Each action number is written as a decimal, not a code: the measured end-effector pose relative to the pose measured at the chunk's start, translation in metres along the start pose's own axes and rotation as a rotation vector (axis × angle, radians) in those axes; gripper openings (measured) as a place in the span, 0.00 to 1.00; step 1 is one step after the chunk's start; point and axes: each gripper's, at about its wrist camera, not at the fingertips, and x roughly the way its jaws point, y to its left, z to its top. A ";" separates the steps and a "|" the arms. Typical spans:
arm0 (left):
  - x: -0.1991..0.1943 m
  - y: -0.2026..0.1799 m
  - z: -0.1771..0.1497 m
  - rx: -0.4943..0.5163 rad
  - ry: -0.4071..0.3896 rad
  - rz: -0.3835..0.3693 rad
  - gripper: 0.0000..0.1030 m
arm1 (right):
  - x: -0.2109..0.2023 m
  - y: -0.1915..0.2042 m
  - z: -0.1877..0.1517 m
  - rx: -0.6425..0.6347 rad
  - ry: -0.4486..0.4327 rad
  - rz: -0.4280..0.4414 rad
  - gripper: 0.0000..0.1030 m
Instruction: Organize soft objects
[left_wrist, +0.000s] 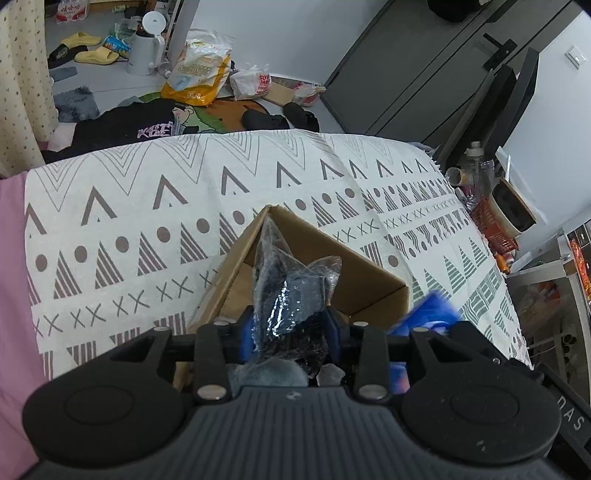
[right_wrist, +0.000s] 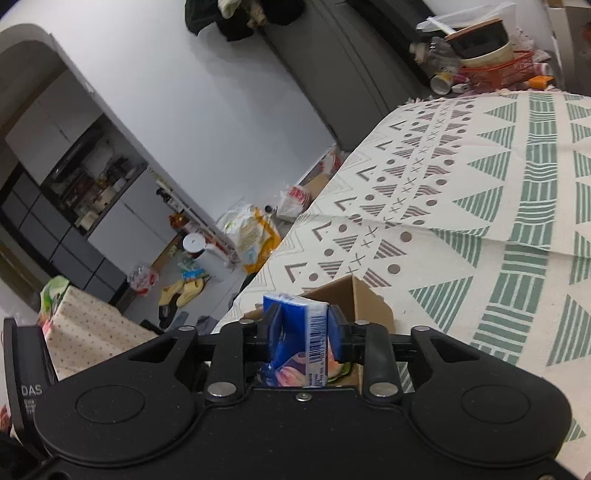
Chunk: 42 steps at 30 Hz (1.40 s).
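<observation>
A clear plastic bag (left_wrist: 291, 295) with dark cloth inside is clamped in the jaws of the left gripper (left_wrist: 291, 332), held just above the open cardboard box (left_wrist: 369, 280). The box sits on the patterned cloth (left_wrist: 147, 206) covering the tabletop. Beside the box, the right gripper (right_wrist: 304, 328) has its jaws clamped on a blue tissue pack (right_wrist: 299, 332), also just above the box.

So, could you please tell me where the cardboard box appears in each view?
Left wrist: the box sits centre, just beyond the left gripper.
Right wrist: only a corner of it shows, lower centre, behind the right gripper.
Shared landmark: the patterned cloth.
</observation>
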 end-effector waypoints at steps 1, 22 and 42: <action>-0.001 0.000 0.000 0.000 -0.001 -0.008 0.39 | 0.000 0.000 0.000 0.002 0.005 -0.001 0.43; -0.035 -0.038 -0.015 0.096 -0.047 0.093 0.74 | -0.040 -0.027 0.009 0.070 0.016 -0.059 0.62; -0.091 -0.100 -0.059 0.258 -0.109 0.181 0.79 | -0.117 -0.053 0.033 0.002 -0.030 -0.058 0.97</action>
